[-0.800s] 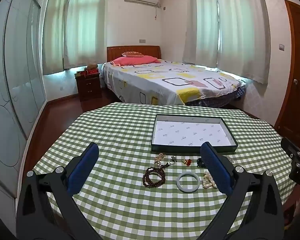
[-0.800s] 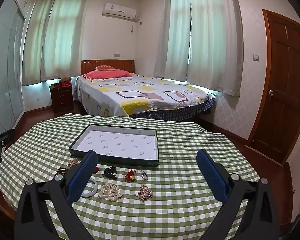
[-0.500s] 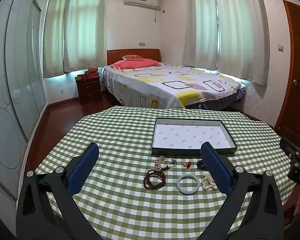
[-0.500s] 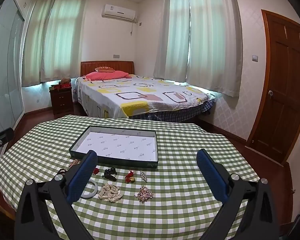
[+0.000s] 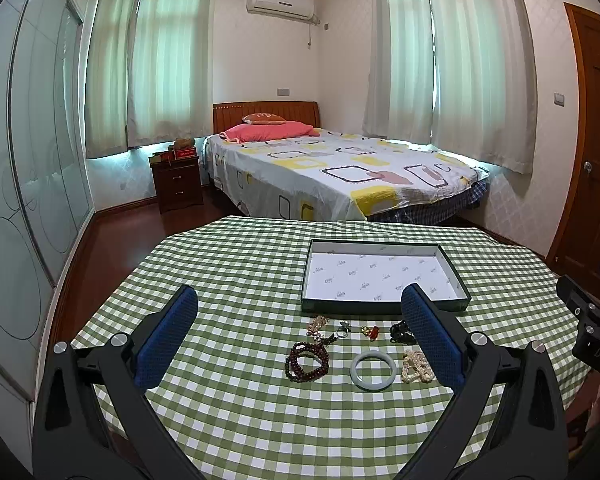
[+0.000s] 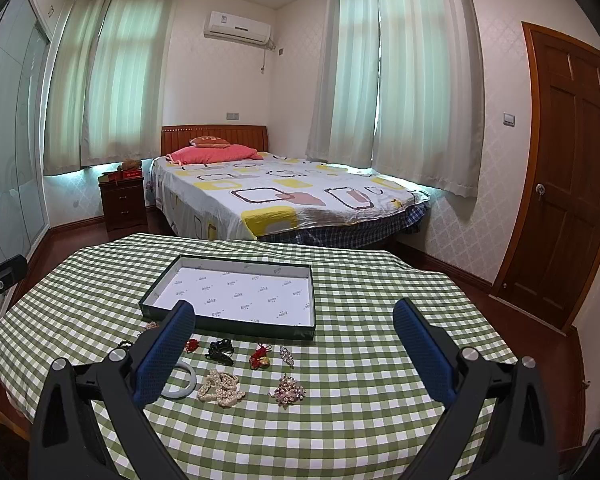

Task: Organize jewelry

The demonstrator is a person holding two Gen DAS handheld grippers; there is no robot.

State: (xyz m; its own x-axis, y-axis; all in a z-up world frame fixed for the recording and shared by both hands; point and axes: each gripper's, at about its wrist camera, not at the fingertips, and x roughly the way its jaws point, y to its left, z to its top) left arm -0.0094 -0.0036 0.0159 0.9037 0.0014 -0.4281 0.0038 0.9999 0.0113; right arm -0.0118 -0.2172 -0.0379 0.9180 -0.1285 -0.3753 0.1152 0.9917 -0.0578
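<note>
Checked cloth tablecloth (image 5: 236,400), glossy smooth bangle (image 5: 371,370), paper-lined tray (image 5: 384,306).

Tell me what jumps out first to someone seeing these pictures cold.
First, the green checked tablecloth that fills the foreground, and on it a shallow dark tray with a bare white lining. Just in front of the tray lies a scatter of jewelry: dark bead bracelets, a pale bangle and a heap of pearls. Behind the table stands a bed with a yellow-patterned sheet.

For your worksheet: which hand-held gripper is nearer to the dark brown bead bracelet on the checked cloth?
Left. The left hand-held gripper hovers open with the bead bracelet between its fingers; the right hand-held gripper hovers further right, over the brooches, the bracelet hidden behind its left finger.
</note>
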